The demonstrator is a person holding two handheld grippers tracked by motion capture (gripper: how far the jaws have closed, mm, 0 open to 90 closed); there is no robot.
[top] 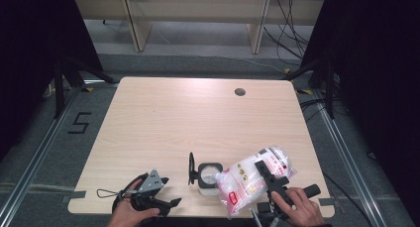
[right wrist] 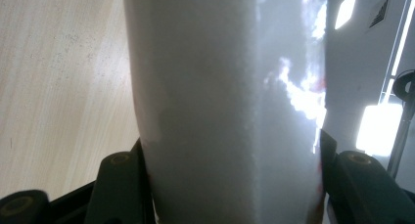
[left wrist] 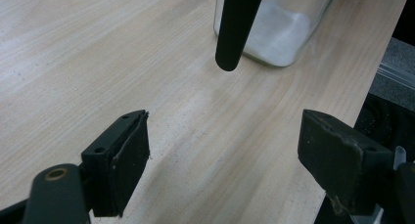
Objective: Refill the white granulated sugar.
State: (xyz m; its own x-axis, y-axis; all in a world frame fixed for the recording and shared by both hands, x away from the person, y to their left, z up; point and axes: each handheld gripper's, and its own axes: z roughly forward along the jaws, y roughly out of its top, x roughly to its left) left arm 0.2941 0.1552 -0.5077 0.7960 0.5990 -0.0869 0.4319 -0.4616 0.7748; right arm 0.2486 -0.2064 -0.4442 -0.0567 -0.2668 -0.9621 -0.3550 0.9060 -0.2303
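Note:
A clear plastic bag of white granules [top: 247,180] with red print is tilted above the table's front right, its lower end next to a square glass jar [top: 209,176]. My right gripper [top: 271,177] is shut on the bag, which sits pressed between both jaws in the right gripper view [right wrist: 225,111]. The jar has a black rim, and its black lid [top: 191,168] stands open at its left side. It holds a little white powder [left wrist: 276,31]. My left gripper [top: 171,191] rests open near the front left edge with nothing between its jaws [left wrist: 225,150], pointing at the jar and lid [left wrist: 235,28].
A thin wire loop [top: 106,193] lies at the front left corner of the table [top: 198,118]. A round cable hole [top: 240,91] sits at the back right. Dark frames and cables flank the table, with wooden furniture legs beyond.

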